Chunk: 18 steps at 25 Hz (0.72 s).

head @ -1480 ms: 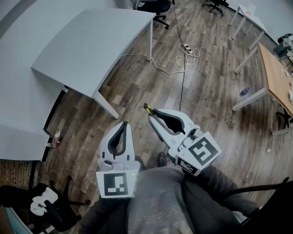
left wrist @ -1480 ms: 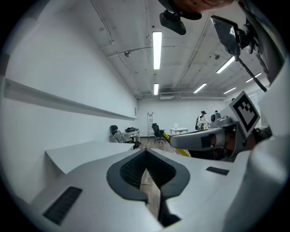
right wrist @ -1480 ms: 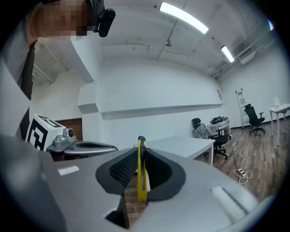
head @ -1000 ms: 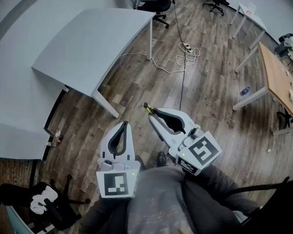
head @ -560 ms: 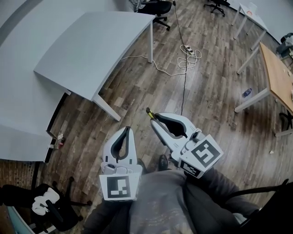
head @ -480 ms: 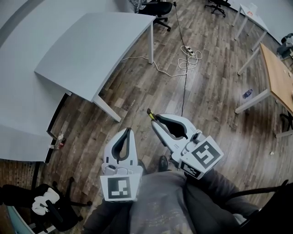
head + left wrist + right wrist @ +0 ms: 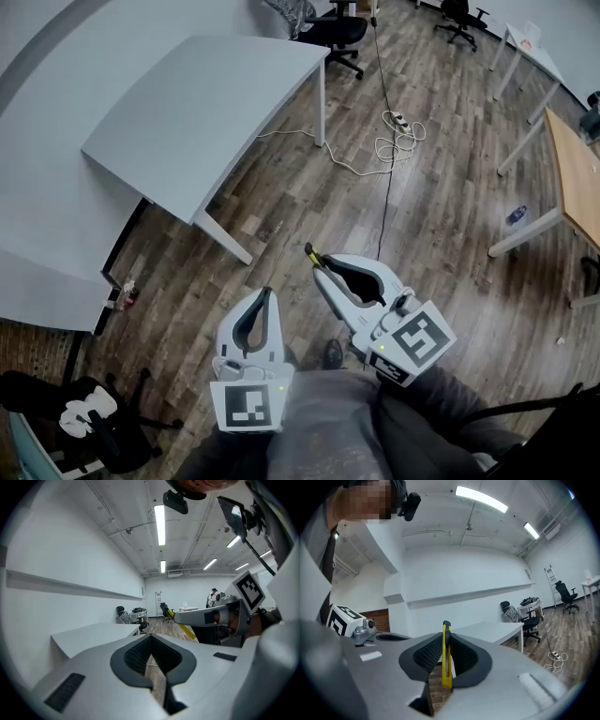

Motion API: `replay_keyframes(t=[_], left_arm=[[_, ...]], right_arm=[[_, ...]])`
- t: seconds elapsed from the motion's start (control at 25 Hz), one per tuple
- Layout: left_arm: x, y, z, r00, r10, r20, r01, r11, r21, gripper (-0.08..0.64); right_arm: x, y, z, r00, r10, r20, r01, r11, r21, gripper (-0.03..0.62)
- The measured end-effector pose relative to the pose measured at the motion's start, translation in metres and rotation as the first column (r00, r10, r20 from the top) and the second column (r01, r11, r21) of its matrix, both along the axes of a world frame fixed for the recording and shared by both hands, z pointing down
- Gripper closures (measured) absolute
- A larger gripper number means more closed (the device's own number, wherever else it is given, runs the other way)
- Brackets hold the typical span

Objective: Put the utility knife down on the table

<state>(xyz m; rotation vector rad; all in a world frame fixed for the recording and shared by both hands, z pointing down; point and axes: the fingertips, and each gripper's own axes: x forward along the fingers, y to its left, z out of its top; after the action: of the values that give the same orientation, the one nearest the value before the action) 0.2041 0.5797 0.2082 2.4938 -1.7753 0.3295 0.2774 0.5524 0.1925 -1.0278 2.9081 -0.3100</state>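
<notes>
right hand-held gripper: clamped on utility knife, over wood floor
utility knife: yellow, upright between the jaws, end protruding
left hand-held gripper: jaws together, nothing held
desk: grey, well apart from both

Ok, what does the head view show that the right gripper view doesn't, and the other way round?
Only the head view: the wooden table and a bottle on the floor. Only the right gripper view: the ceiling lights, a ladder, and the knife's full yellow length clamped in the right claw. Both: the knife's tip, the right claw and the grey table.
</notes>
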Motion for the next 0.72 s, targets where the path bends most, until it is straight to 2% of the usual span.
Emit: replay_keyframes(t=[0.32, 0.72], left_arm=[[-0.026, -0.008, 0.010, 0.997, -0.078, -0.002, 0.077, 0.996, -0.035, 0.557], [-0.057, -0.073, 0.010, 0.997, -0.061, -0.046, 0.061, 0.998, -0.018, 0.557]], right_arm=[[-0.016, -0.014, 0.008, 0.999, -0.037, 0.010, 0.037, 0.999, -0.013, 0.540], [-0.047, -0.070, 0.009, 0.999, -0.033, -0.029, 0.032, 0.999, -0.020, 0.540]])
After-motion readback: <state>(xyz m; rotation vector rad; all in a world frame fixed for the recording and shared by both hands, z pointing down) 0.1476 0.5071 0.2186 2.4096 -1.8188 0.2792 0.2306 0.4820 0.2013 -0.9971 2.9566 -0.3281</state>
